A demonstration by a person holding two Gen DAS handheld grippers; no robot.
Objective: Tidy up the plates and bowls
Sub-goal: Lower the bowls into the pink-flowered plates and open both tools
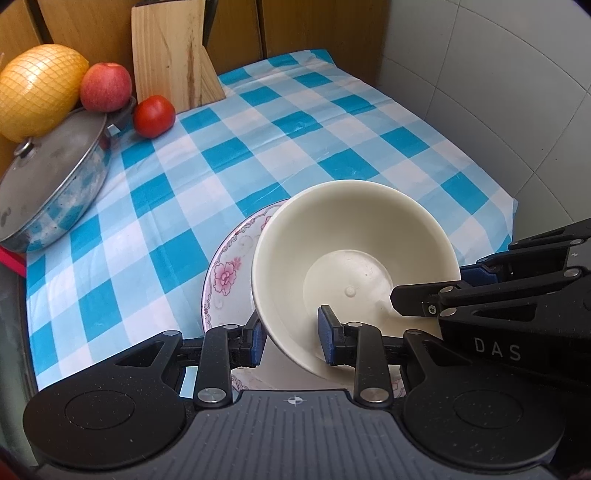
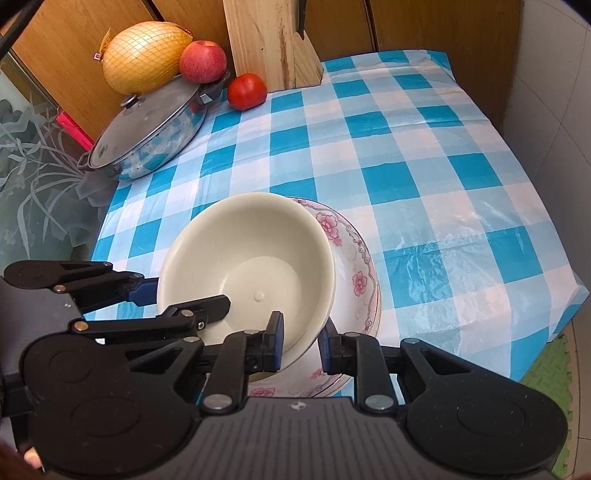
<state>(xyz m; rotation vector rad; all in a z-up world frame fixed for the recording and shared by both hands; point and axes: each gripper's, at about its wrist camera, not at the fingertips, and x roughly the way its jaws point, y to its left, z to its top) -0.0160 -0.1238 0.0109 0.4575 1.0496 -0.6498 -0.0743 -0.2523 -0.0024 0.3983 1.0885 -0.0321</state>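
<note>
Overhead, blue-white checked tablecloth [image 1: 258, 147] covers table, plastic sheen and wrinkles at right edge. Wooden cabinet [image 2: 424, 26] behind, tiled wall [image 1: 498, 92] at right, frosted glass [image 2: 29, 166] at left. Far left: lidded pot [image 2: 147, 125], netted pomelo [image 2: 144, 55], apple [image 2: 203, 61], tomato [image 2: 246, 91], knife block [image 1: 170, 55]. Cream bowl [image 1: 351, 258] sits tilted over floral plate [image 2: 354, 266] near front edge. Left gripper [image 1: 291, 336] clamps bowl wall; right gripper [image 2: 301, 341] clamps bowl's opposite wall.

Bowl [image 1: 354, 266] sits on plate [image 1: 229, 273]; pot [image 1: 55, 184], fruit behind, far left.
</note>
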